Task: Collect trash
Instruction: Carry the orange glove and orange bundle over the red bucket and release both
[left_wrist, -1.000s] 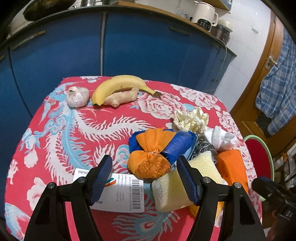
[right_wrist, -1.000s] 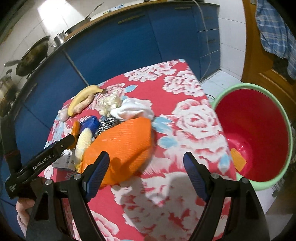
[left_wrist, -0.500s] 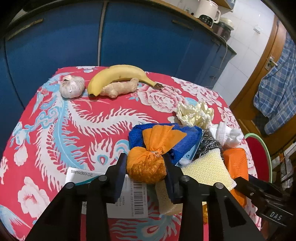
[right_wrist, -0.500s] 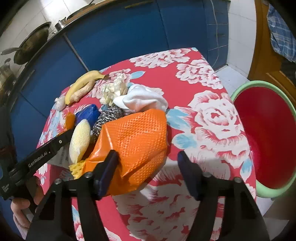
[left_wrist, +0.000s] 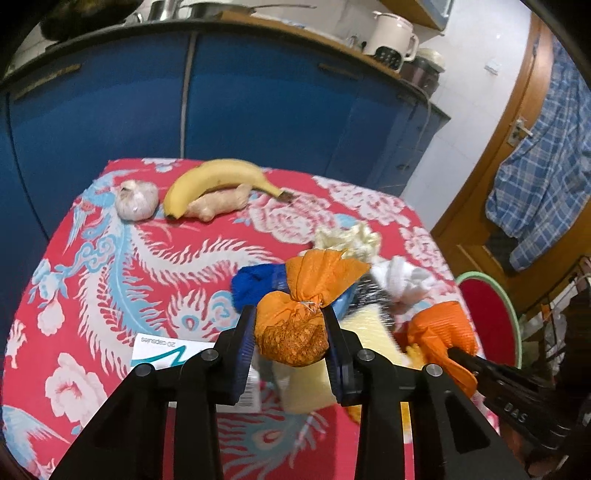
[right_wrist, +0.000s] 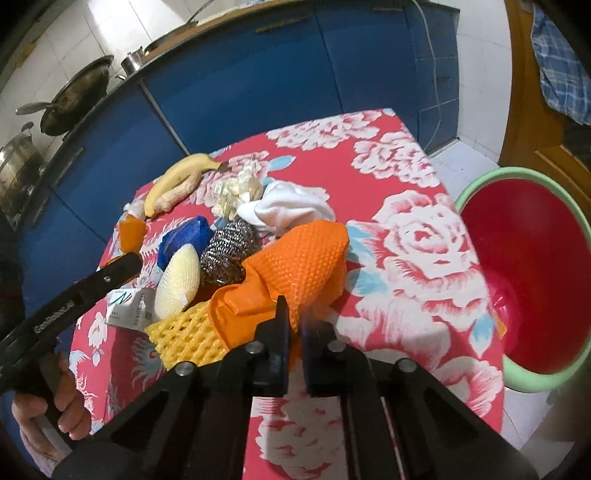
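Observation:
My left gripper (left_wrist: 290, 341) is shut on a knotted orange mesh bag (left_wrist: 295, 332) and holds it above the red flowered tablecloth (left_wrist: 110, 258). My right gripper (right_wrist: 294, 334) is shut on the edge of an orange foam net (right_wrist: 303, 258), which also shows in the left wrist view (left_wrist: 439, 336). Around them lie a blue net (right_wrist: 184, 236), a pale foam net (right_wrist: 177, 280), a steel scourer (right_wrist: 229, 251), a yellow foam net (right_wrist: 184, 332), white crumpled paper (right_wrist: 288, 206) and a medicine box (left_wrist: 162, 350). A red bin with a green rim (right_wrist: 524, 273) stands right of the table.
A banana (left_wrist: 218, 177), a ginger root (left_wrist: 218, 203) and a garlic bulb (left_wrist: 135, 199) lie at the table's far side. Blue cabinets (left_wrist: 258, 92) stand behind. A wooden door (left_wrist: 509, 147) with a hanging checked shirt is at the right.
My left gripper closed on the orange mesh bag and lifted it. My right gripper closed on the orange foam net's edge and bunched it up.

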